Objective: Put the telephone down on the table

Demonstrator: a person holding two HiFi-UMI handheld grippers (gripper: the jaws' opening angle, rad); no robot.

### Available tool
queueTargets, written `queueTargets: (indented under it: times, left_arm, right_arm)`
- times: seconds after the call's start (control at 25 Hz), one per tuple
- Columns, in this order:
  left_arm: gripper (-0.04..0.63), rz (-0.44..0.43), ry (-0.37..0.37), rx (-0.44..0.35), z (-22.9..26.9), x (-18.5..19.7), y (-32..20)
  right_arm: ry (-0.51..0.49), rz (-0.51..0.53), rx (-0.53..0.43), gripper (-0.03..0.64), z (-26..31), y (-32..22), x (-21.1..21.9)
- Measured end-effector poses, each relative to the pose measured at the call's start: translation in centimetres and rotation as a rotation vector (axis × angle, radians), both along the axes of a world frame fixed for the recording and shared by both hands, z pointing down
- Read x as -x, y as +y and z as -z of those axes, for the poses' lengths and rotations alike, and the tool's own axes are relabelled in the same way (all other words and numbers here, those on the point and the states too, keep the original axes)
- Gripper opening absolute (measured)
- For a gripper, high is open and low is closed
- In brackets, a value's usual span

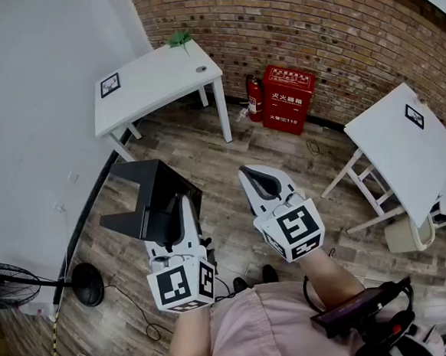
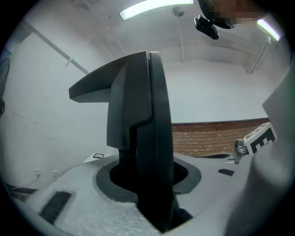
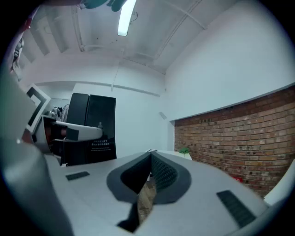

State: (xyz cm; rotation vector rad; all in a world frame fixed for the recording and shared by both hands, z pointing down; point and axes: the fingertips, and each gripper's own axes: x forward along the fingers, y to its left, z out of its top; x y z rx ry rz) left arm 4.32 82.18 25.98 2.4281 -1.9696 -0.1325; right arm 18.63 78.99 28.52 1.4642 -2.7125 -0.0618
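— Left claw [image 1: 184, 215] is clamped on the black telephone [image 1: 149, 201], which juts out ahead of its tips above the floor [image 1: 206, 163]; right claw [image 1: 260, 180] is closed and empty.
— Looks rigid, smooth plastic, probably light but lopsided. Hold that thin edge firmly; the white worktop [image 1: 154, 83] sits well ahead.

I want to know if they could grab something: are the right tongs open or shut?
Shut. The right gripper view shows the right tongs with both tips pressed together and nothing between them.
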Motion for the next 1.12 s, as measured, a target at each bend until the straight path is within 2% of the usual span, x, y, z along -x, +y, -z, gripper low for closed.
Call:
queueTargets:
  times: [0.4, 0.68, 0.84, 1.12]
  left_arm:
    - [0.167, 0.002, -0.009, 0.015, -0.5, -1.2, -0.6]
    - [0.167, -0.023, -0.020, 0.040, -1.2, -3.0, -0.9]
    - [0.167, -0.105, -0.010, 0.075, -2.1, -4.8, -1.5]
    - [0.167, -0.330, 0.012, 0.118, -2.6, -7.2, -2.3]
  right_arm:
    - [-0.002, 0.009, 0.007, -0.006, -0.5, -0.5, -0.9]
    - [-0.044, 0.049, 0.017, 0.000, -0.4, -0.8, -2.1]
    - [-0.074, 0.102, 0.028, 0.050, -0.5, -1.4, -2.9]
    - [-0.111, 0.270, 0.019, 0.149, 0.9, -2.0, -3.1]
